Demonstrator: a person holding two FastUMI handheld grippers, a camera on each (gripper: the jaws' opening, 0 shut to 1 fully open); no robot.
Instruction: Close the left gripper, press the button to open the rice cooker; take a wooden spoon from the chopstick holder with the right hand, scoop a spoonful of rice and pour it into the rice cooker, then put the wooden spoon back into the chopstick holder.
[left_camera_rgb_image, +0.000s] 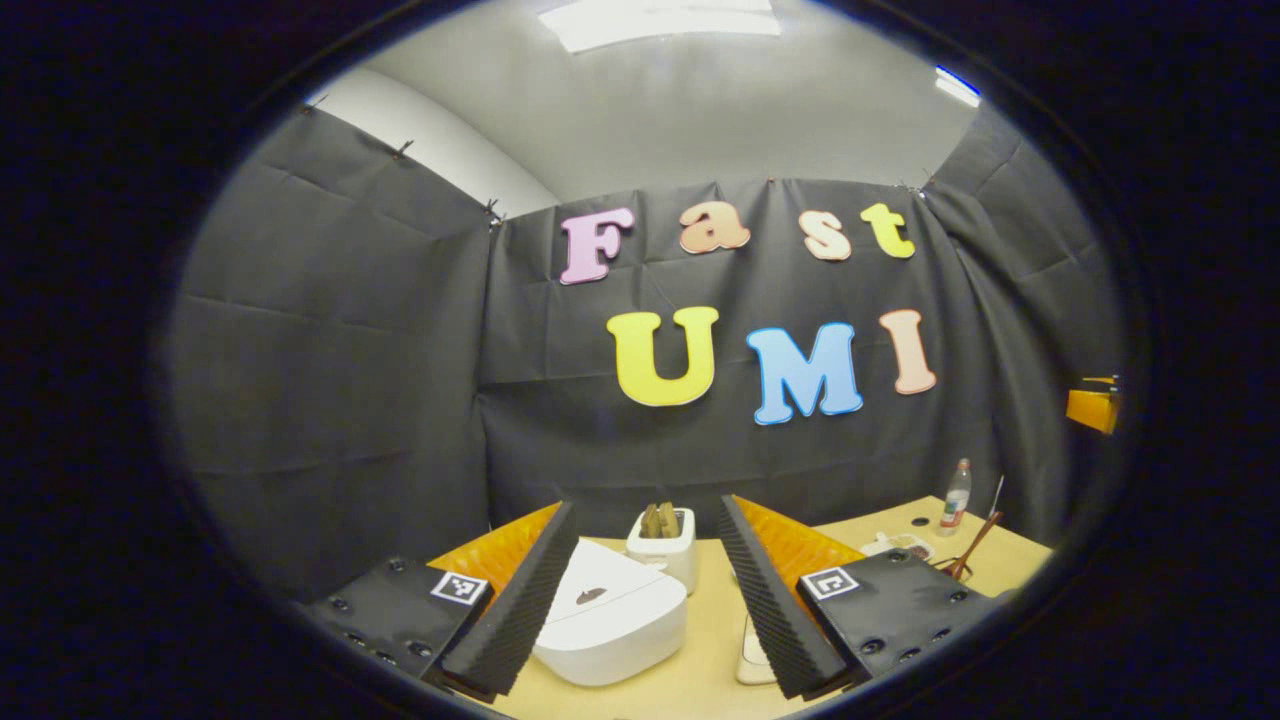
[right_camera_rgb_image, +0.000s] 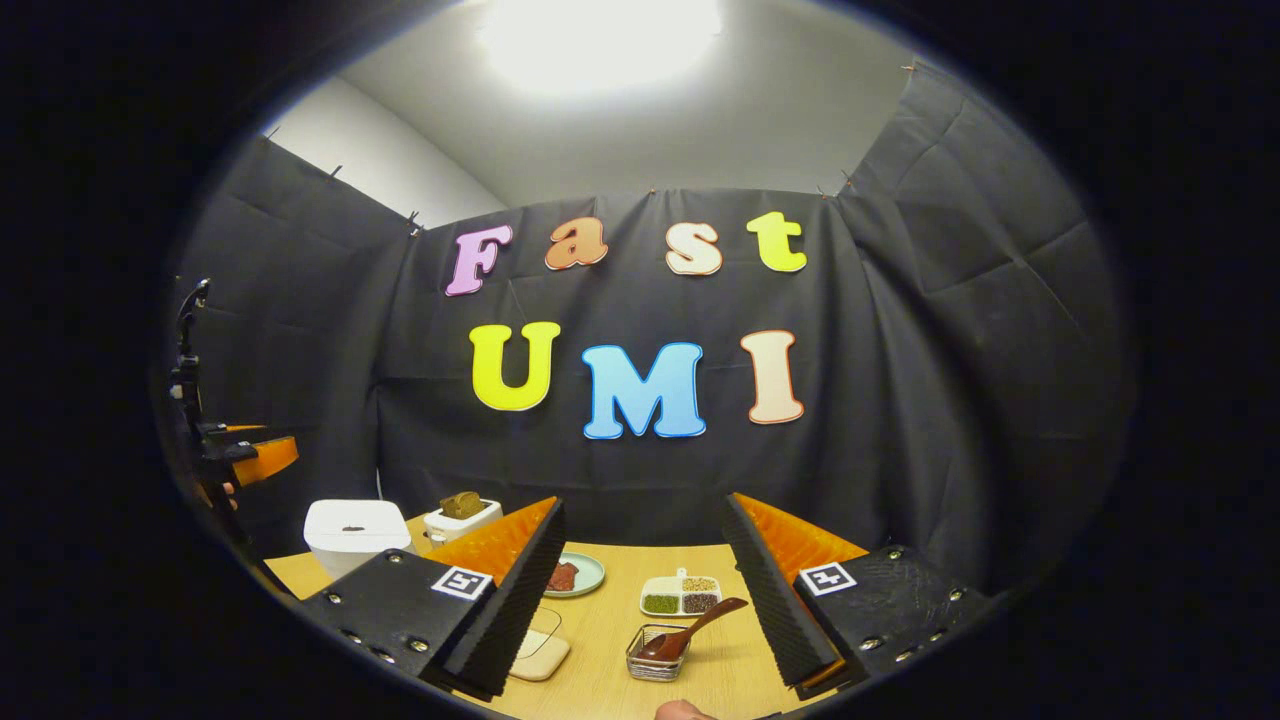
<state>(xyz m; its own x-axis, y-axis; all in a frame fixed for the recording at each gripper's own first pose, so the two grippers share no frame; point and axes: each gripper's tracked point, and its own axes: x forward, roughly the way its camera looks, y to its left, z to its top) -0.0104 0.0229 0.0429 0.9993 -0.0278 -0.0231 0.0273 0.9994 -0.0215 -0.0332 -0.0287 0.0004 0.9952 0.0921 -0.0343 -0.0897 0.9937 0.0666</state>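
a: left claw (left_camera_rgb_image: 650, 590) stood with fingers apart above the shut rice cooker (left_camera_rgb_image: 610, 620) on the counter (left_camera_rgb_image: 700, 680); right claw (right_camera_rgb_image: 640, 590) likewise apart, wooden spoon (right_camera_rgb_image: 690, 630) resting in the chopstick holder (right_camera_rgb_image: 655, 652).

b: risk noted: a still-spread left claw could straddle the button and miss it.

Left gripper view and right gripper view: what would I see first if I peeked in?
In the left gripper view, the white rice cooker, lid down, sits between the open left tool. In the right gripper view, the wooden spoon leans out of a wire chopstick holder on the table, ahead of the open right tool.
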